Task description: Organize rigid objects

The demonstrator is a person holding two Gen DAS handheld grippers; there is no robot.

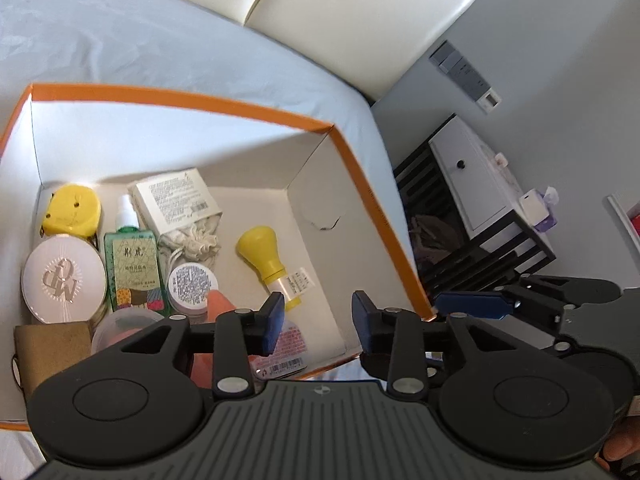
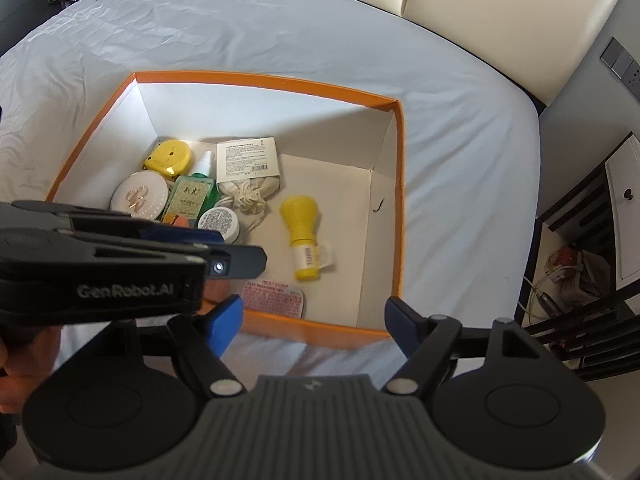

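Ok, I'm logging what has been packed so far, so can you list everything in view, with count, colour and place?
box: 1, orange outside, white inside, on the bed
bed sheet: 1, pale blue-white, under the box
tape measure: 1, yellow, far left corner of the box
round compact: 1, white, in front of the tape measure
spray bottle: 1, green, right of the compact
small jar: 1, white, in front of the spray bottle
drawstring pouch: 1, cream, with a white card, mid-box
bulb-shaped bottle: 1, yellow, lying alone, right of the rest
flat packet: 1, pink, near wall
nightstand: 1, white, beside the bed
left gripper: fingers apart, empty
right gripper: fingers wide, empty
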